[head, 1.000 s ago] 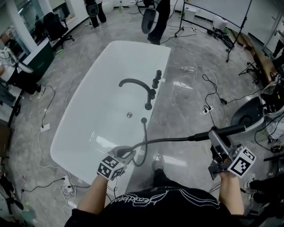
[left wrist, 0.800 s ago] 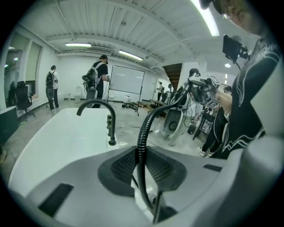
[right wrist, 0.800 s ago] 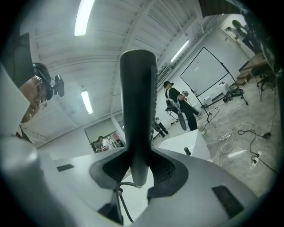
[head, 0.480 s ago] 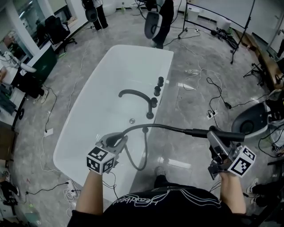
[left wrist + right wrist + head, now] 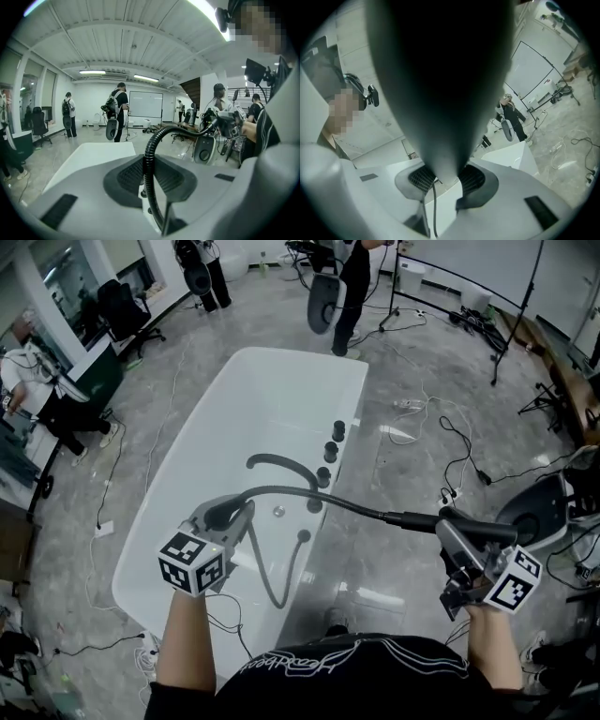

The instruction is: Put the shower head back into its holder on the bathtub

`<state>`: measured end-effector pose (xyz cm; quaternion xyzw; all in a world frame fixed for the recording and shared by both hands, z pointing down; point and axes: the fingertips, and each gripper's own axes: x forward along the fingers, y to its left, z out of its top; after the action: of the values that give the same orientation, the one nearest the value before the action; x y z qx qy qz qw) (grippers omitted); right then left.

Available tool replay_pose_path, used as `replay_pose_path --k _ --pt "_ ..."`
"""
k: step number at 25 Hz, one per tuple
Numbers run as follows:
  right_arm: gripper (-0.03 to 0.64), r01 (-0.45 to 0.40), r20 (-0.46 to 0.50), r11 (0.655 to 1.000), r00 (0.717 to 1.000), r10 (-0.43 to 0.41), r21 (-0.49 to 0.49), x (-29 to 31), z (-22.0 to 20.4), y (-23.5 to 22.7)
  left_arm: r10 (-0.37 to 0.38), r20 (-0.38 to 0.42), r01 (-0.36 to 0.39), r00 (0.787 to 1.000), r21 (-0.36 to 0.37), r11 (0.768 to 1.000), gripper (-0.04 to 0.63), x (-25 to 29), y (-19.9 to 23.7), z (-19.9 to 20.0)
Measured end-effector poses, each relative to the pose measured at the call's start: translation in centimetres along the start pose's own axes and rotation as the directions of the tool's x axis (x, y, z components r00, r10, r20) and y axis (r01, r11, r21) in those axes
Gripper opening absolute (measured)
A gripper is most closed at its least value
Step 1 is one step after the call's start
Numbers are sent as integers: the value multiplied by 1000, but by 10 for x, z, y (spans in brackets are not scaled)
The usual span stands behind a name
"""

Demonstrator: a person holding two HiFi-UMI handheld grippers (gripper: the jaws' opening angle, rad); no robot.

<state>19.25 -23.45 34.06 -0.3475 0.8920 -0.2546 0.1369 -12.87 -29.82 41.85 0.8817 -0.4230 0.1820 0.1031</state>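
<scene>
**Shower head held off the tub, hose lifted**

In the head view, the right gripper [image 5: 452, 542], lower right, is clamped on the shower head [image 5: 473, 528], over the floor and well apart from the tub [image 5: 234, 399] at centre. The left gripper [image 5: 228, 515], lower left, pinches the hose [image 5: 314, 496]. We judge this keeps slack clear of the spout [image 5: 279, 463] and rim fittings [image 5: 330, 452]; which fitting is the holder we cannot tell. Only the gripper views show the grips closely: the hose is nipped between the pads [image 5: 129, 174], and the dark head fills the right jaws.
</scene>
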Motion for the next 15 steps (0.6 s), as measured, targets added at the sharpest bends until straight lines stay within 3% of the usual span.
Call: replay_pose_path --k 15 --pt "137 -83 38 995 996 85 -62 16 46 -6 48 157 -73 986 158 985 64 17 17 112"
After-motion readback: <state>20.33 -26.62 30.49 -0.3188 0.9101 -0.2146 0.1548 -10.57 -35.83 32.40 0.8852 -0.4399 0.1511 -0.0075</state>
